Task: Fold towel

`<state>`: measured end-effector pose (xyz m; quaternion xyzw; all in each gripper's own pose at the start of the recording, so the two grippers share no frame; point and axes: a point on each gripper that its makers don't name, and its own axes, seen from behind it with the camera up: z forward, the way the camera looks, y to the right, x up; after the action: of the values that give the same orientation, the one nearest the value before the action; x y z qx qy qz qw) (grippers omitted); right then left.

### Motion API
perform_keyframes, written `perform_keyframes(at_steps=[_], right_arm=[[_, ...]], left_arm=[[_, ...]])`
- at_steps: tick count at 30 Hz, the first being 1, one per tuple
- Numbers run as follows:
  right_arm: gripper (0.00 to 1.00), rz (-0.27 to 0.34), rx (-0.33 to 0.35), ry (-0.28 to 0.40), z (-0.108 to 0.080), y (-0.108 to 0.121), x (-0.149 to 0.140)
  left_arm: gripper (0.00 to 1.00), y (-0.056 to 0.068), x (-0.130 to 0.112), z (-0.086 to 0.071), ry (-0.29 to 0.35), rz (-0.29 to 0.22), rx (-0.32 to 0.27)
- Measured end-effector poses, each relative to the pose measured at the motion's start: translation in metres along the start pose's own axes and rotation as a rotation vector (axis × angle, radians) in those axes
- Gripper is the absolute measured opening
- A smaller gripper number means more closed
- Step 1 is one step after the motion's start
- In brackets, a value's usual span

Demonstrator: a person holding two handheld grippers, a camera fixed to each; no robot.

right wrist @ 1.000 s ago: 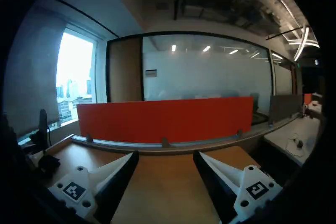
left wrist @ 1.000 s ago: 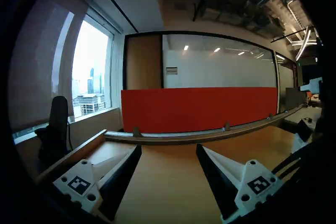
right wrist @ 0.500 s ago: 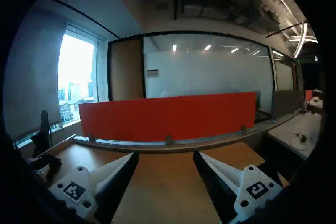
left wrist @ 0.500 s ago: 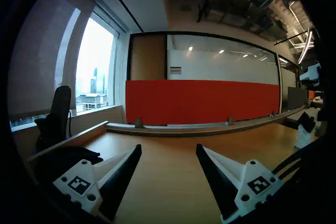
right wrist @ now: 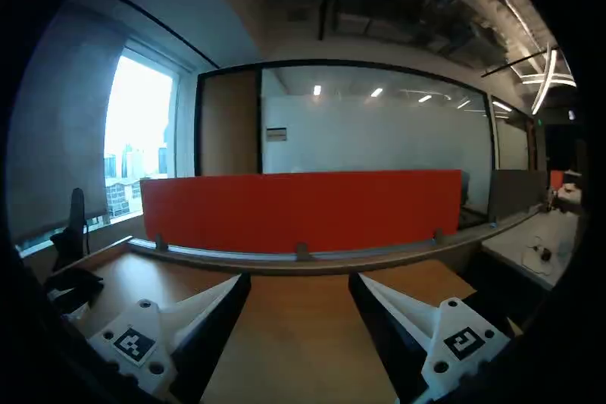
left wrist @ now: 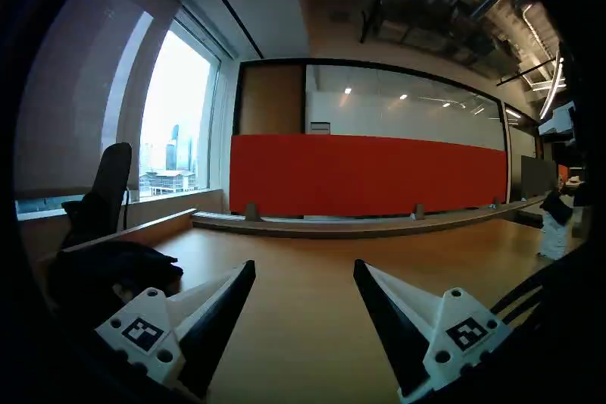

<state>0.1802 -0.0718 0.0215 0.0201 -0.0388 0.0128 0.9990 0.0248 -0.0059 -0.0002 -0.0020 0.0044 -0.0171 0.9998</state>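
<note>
Wood-veneer desk (left wrist: 424, 248) logged first: broad, bare toward the far edge, backed there by an orange-red divider (left wrist: 367, 175). Noted a bright window (left wrist: 174, 123) beyond the desk's left edge, with a dark office chair (left wrist: 102, 199) below it. Taken as the towel (left wrist: 114, 274): a black rumpled heap by the desk's left edge on the near side, just left of the left gripper (left wrist: 303, 264). Identity judged, not confirmed, with no weave or hem resolvable. Expected to handle as soft, limp and light, sagging from any single pinch and draping rather than keeping shape. Best taken by two adjacent corners, or failing that by two high folds of the heap, one per gripper, then spread flat on the bare wood. Looks matte and uniformly dark, bunched into a few raised ridges, no edge or corner distinguishable. Jaws of the left gripper wide apart, nothing between, level above the desk. Jaws of the right gripper (right wrist: 299, 277) likewise apart and empty, aimed at the divider.
</note>
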Motion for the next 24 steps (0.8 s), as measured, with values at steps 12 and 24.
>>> perform_keyframes(at_steps=[12,24], right_arm=[[1.00,-0.020,0.003,-0.003,0.001,-0.004,-0.013],[1.00,-0.027,-0.009,-0.004,-0.003,0.002,-0.015]], left_arm=[[0.97,-0.002,-0.022,-0.002,-0.002,-0.012,0.009],[0.96,-0.002,-0.024,0.000,-0.008,0.025,0.019]])
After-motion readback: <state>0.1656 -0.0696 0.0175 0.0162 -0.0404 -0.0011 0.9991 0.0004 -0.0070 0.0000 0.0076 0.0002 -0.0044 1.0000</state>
